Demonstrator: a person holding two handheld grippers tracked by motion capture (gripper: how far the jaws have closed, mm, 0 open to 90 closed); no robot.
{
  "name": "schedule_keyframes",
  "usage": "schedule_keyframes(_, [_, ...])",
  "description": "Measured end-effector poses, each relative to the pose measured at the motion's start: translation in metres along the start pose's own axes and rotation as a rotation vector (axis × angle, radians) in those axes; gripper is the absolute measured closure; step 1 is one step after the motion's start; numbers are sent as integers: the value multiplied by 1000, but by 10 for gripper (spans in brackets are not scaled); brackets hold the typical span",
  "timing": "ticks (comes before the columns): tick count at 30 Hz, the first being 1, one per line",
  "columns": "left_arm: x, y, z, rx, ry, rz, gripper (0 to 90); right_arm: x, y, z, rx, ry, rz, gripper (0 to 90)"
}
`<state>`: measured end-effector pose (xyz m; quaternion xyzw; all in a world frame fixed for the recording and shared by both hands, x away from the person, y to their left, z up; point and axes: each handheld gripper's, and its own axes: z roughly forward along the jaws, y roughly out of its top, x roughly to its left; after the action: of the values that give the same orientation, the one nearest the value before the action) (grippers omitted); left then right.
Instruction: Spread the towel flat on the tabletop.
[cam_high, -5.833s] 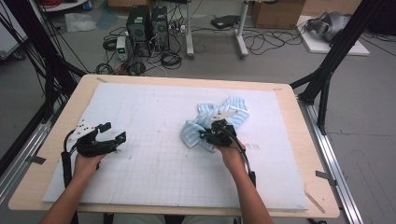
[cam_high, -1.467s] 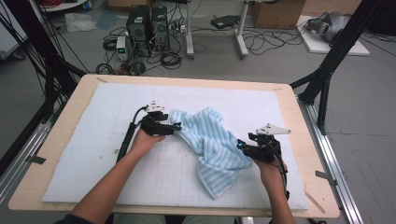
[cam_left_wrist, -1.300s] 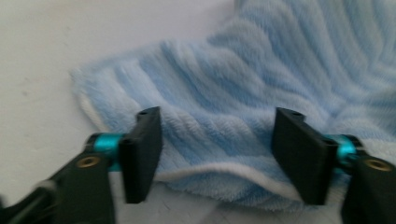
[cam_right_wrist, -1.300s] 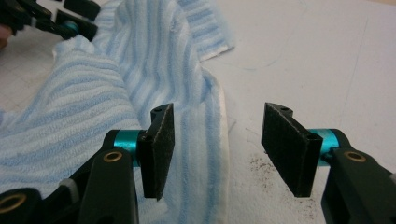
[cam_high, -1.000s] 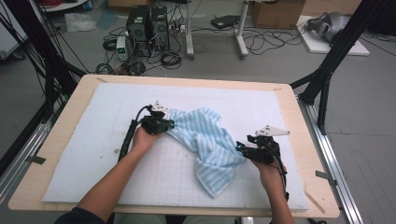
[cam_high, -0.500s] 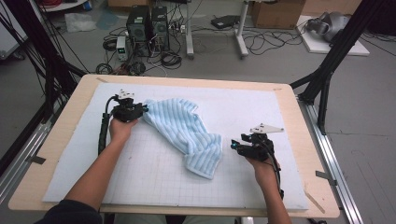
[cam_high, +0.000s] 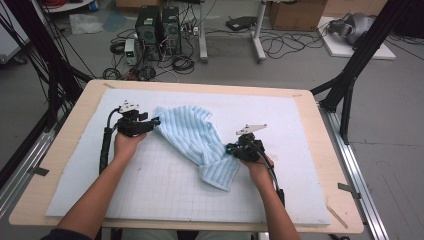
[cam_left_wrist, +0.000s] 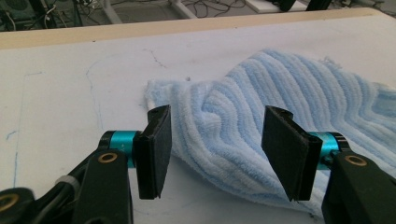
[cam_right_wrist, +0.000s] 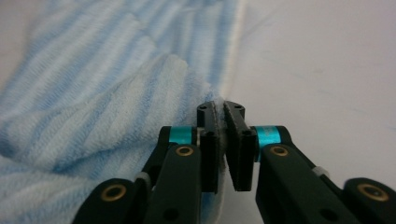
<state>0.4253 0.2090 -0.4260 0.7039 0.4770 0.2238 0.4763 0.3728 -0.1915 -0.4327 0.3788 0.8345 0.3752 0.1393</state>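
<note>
High view: striped towel (cam_high: 197, 142) lies partly spread on the white mat (cam_high: 310, 150), lower end bunched. Left gripper (cam_high: 150, 122), jaws just opening, has released its corner; right gripper (cam_high: 231, 149), jaws just closing, pinches the edge; flattening remains.

High view looks down; gripper views skim close, sharing the towel (cam_high: 195, 142)

A lab: black frame struts (cam_high: 357, 60), computer towers (cam_high: 159, 25) and tangled cables (cam_high: 280, 42) on the floor beyond the desk (cam_high: 320, 145).
</note>
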Motion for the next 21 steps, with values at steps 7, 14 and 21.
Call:
schedule_keyframes(7, [-7, -5, 3, 23, -32, 18, 435, -23, -9, -29, -19, -304, 29, 852])
schedule_keyframes(14, [-27, -6, 7, 28, -140, 76, 445, -40, -23, -32, 63, -433, 87, 719])
schedule_keyframes(21, [-65, -14, 26, 78, -281, 207, 451, -31, -16, -47, -87, -347, 102, 537])
